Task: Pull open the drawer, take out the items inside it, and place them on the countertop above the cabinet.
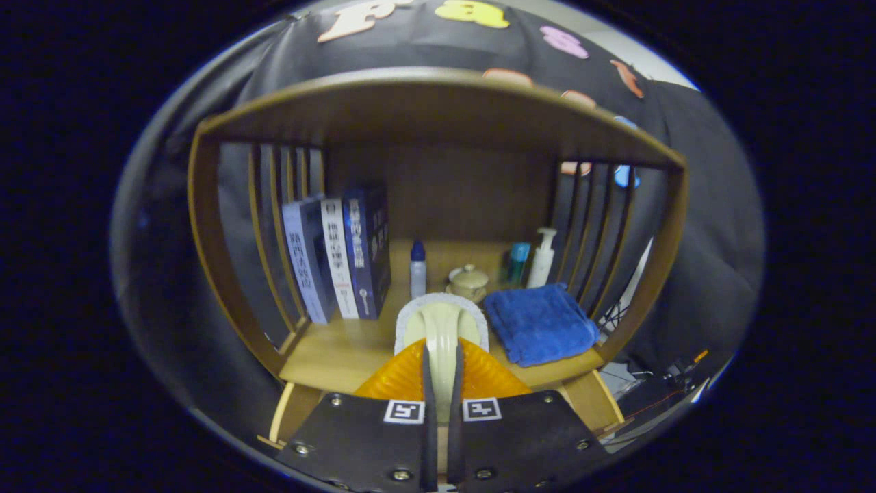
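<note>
1. The gripper, at the bottom centre of the frame, pinches the cream handle of a brush between both fingers.
2. The brush sits above the tabletop.
3. A blue towel lies right of it, books stand at left.

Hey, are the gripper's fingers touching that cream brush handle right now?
Touching. The gripper view shows both fingers of the gripper pressed against the cream brush handle between them.

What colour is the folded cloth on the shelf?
Blue. The folded cloth lies beyond the gripper, which is shut on a cream handled brush, in the gripper view.
</note>
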### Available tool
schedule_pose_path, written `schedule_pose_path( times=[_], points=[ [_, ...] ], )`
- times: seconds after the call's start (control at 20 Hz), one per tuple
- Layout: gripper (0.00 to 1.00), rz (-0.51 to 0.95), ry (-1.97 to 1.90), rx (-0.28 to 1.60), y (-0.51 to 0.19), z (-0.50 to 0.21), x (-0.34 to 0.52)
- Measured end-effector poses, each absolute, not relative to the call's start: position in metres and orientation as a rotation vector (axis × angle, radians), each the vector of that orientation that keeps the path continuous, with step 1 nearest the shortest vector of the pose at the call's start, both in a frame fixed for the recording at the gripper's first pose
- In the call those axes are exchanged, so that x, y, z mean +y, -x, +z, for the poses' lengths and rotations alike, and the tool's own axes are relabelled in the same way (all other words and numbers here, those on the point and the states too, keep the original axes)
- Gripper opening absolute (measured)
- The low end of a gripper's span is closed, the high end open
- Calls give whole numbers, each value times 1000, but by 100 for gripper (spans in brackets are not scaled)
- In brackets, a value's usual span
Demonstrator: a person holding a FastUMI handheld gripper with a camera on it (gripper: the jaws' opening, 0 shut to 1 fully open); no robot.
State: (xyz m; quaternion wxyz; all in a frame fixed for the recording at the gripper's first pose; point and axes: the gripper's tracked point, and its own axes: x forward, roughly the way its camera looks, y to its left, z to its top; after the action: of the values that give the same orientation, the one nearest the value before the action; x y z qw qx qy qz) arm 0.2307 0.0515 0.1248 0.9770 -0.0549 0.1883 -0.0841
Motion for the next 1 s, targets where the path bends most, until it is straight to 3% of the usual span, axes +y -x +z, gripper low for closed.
schedule_pose_path(
  times=[0.35, 1.0],
  points=[
    [7, -149, 45, 642, -290, 34, 43],
    [6, -145, 66, 609, -348, 24, 32]
  ],
)
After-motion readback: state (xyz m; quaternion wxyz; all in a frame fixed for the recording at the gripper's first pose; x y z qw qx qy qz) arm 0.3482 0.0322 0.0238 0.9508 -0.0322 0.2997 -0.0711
